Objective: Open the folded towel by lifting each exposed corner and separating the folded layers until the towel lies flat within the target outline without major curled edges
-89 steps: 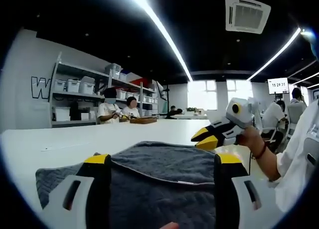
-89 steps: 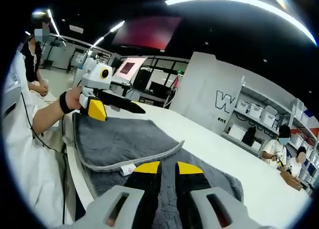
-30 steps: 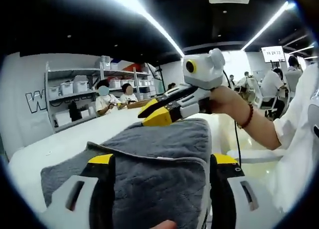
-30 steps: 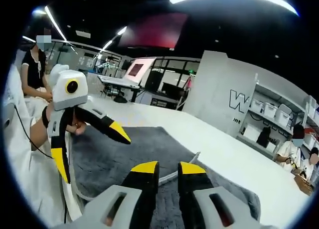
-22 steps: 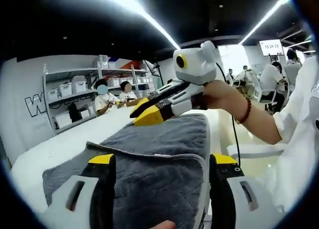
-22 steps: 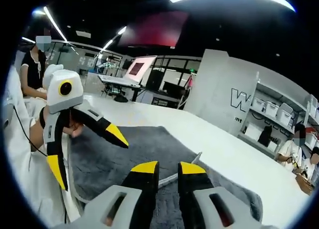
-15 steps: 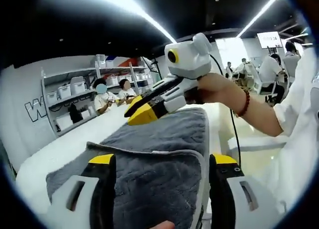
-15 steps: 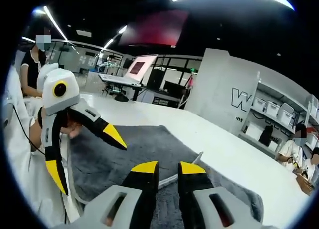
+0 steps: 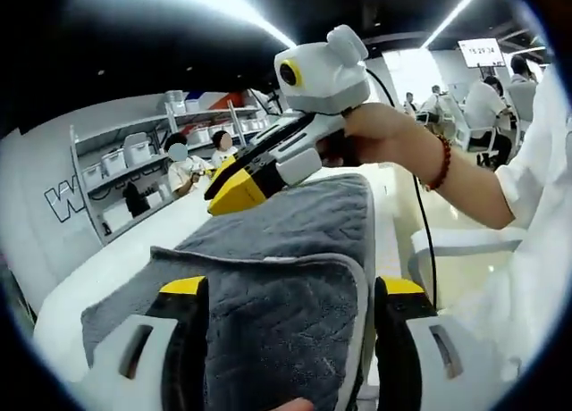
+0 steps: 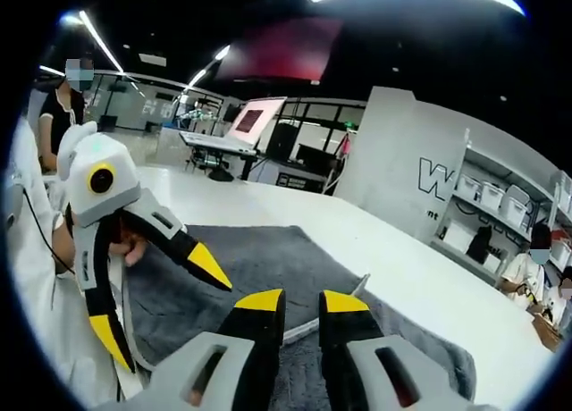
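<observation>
towel (image 9: 286, 277) lies between spread left gripper (image 9: 284, 290) fingers.

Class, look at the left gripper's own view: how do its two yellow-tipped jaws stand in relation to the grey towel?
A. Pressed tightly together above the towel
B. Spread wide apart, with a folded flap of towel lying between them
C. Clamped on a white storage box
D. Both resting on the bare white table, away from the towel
B. The left gripper has its jaws spread wide, with a folded, pale-edged flap of the grey towel lying between them.
</observation>
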Tool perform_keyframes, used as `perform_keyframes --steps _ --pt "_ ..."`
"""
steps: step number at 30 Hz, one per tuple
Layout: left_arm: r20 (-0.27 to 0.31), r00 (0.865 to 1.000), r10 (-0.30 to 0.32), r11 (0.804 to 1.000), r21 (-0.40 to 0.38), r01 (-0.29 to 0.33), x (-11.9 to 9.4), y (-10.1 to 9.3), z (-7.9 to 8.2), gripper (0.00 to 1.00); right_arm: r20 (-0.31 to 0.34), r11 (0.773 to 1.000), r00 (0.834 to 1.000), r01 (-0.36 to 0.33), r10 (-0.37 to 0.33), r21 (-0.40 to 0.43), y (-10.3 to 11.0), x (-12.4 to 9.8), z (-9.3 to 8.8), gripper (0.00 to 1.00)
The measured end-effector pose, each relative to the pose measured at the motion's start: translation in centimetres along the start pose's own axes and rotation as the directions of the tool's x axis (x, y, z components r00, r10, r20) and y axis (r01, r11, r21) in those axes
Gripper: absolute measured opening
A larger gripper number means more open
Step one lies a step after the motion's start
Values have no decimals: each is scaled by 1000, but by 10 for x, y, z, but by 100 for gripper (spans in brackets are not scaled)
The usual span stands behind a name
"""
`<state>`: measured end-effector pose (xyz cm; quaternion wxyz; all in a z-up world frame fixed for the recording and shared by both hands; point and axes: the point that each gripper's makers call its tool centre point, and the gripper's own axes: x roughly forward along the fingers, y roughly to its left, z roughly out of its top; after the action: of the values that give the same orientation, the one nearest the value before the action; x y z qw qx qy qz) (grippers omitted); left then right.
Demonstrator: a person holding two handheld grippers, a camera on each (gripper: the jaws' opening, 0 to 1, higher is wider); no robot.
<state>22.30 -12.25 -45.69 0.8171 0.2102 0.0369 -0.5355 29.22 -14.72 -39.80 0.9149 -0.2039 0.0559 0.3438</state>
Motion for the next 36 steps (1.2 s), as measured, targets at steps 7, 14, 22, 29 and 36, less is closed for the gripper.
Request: perform_keyframes --steps 7,14,22,29,36 --pt "-3 1000 8 1000 -11 -8 -1 1 -1 73 5 1000 1000 -2 2 -1 1 2 3 10" --pt "5 999 44 999 -22 -44 -6 10 0 70 -3 1000 1000 -1 1 -5 0 4 3 9" --pt "3 998 65 998 -10 -65 -9 12 -1 64 -12 1000 1000 2 -2 -2 0 8 2 9" --pt "21 999 50 998 -38 -50 -10 11 -1 52 -22 1000 1000 -3 3 3 1 13 -1 9" --pt "42 999 -10 999 -34 11 -8 -2 1 36 -28 1000 1000 -2 2 2 1 15 -1 9"
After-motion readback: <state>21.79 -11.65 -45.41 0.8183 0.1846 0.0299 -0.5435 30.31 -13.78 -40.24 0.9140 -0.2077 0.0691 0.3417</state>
